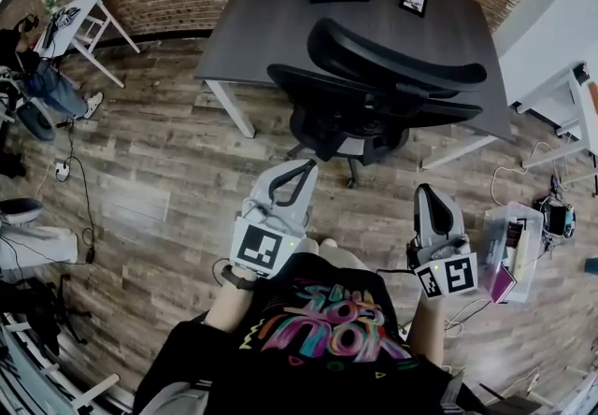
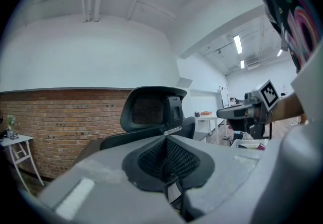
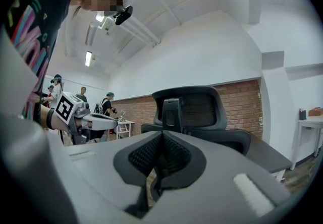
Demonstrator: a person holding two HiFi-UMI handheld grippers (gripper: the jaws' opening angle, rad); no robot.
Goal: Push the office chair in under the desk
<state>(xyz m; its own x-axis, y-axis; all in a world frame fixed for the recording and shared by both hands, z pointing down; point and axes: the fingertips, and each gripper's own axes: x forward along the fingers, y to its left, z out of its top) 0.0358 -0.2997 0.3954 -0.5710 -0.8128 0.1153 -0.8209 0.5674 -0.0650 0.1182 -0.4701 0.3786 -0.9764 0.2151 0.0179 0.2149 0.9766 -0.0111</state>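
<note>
The black mesh-backed office chair [image 1: 374, 91] could, I reckon, swivel or roll off line if one side gets pushed harder than the other. Its arms might also catch the edge of the dark grey rectangular desk [image 1: 262, 21]. Narrow tips could slip off the curved backrest too. The left gripper [image 1: 300, 170] and the right gripper [image 1: 428, 192] are both clenched on nothing. The chair stands at the desk's near edge, just ahead of them and not touching, its back towards them.
</note>
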